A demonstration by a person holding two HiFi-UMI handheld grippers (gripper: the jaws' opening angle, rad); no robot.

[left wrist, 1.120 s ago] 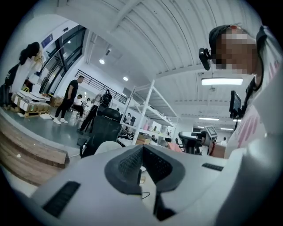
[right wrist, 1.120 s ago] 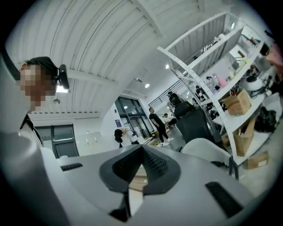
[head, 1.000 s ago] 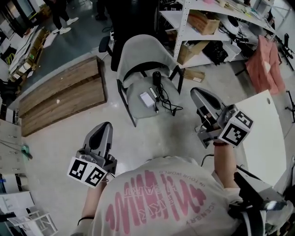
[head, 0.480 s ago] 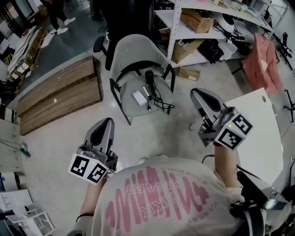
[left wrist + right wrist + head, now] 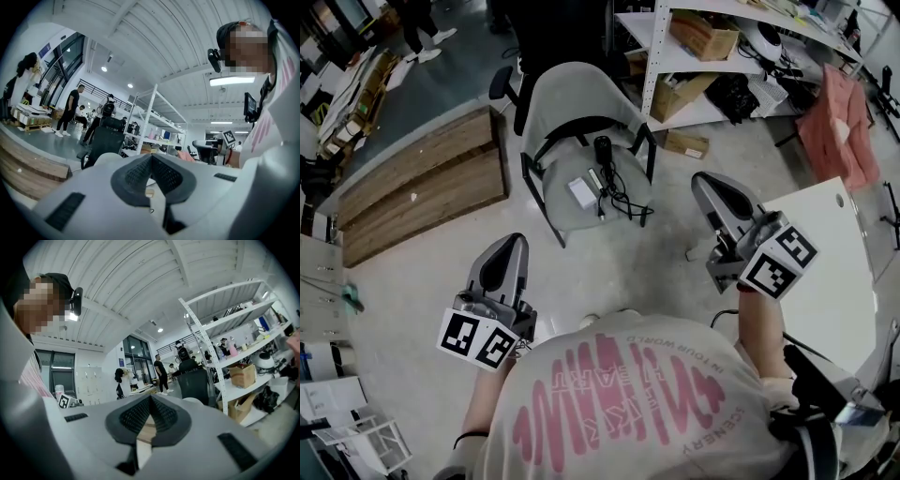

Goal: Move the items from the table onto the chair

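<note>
Left tongs point(image 5: 513, 244) and right tongs point(image 5: 707, 182), both closed and empty, held level near the person; white box point(image 5: 581, 193) and black cable point(image 5: 620, 195) on far chair point(image 5: 578, 91); likely between transfers, next reaching right to desk point(image 5: 830, 267), tongs opened.

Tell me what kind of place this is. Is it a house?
Not a house. It looks more like a workshop or lab: a tall white shelving rack holding a cardboard box, and long wooden planks lying on a bare concrete floor.
</note>
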